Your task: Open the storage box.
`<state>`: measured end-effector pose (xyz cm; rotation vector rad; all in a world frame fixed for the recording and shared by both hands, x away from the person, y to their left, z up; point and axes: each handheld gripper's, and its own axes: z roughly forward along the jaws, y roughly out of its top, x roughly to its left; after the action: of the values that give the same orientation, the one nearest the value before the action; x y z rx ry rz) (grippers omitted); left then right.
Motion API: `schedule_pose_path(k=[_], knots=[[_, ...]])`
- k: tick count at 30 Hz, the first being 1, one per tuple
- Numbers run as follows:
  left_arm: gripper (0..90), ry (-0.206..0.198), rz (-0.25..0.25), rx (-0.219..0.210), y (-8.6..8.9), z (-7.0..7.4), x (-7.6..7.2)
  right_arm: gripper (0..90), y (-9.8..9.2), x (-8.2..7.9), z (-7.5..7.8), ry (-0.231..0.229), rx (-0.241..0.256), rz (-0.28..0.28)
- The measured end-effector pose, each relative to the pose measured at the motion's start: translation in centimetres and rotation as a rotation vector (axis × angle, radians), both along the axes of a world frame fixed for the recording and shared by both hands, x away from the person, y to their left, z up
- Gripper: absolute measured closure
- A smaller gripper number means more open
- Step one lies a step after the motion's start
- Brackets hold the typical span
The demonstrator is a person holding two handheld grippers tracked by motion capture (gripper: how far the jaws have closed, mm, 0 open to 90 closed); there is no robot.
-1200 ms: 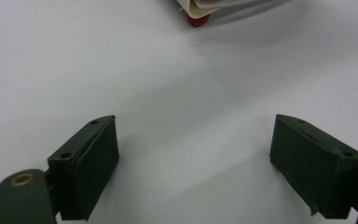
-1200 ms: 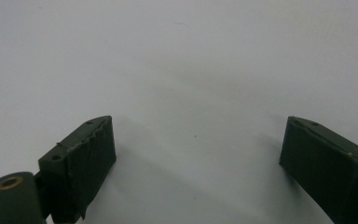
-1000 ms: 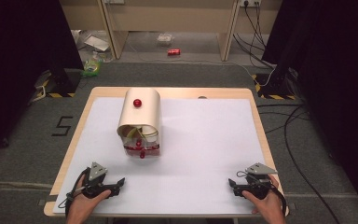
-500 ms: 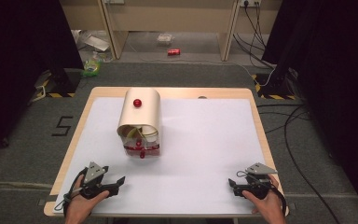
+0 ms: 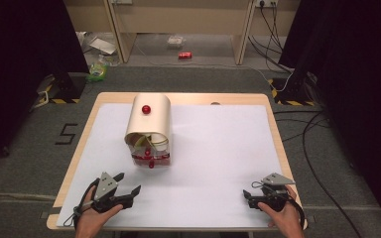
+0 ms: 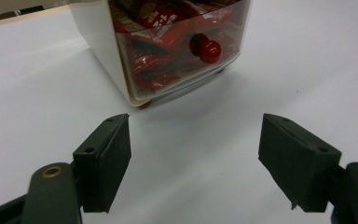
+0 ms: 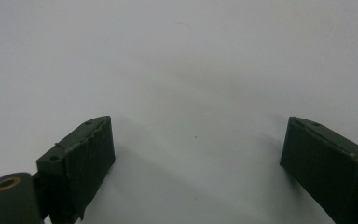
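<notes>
A small cream-coloured box (image 5: 149, 130) with a rounded, roll-top cover stands on the left half of a white table top (image 5: 218, 153), towards the far side. A red round knob (image 5: 146, 109) sits on top of the cover. At its base, facing the near edge, is a clear drawer (image 6: 177, 44) with a red knob (image 6: 206, 47) on its front, shut and packed with red wrapped packets (image 6: 147, 70). Above the drawer, yellow-green items show through an opening; what they are cannot be told.
</notes>
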<state>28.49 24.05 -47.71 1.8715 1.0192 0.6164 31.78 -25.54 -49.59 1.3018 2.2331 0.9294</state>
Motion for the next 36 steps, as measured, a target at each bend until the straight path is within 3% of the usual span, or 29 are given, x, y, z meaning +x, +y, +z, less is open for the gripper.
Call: schedule_pose_path(k=[12,22,36], knots=[[24.2,-0.058,-0.065,0.013,-1.5,0.9,0.2,9.5,0.0,0.0,0.0,0.003,0.0,0.001],[21.5,-0.098,-0.15,0.046,-3.3,1.0,0.6,9.3,0.0,0.0,0.0,0.004,-0.002,0.004],[19.3,-0.127,-0.185,0.07,-4.3,1.4,1.1,9.1,0.0,0.1,0.0,0.003,-0.001,0.006]])
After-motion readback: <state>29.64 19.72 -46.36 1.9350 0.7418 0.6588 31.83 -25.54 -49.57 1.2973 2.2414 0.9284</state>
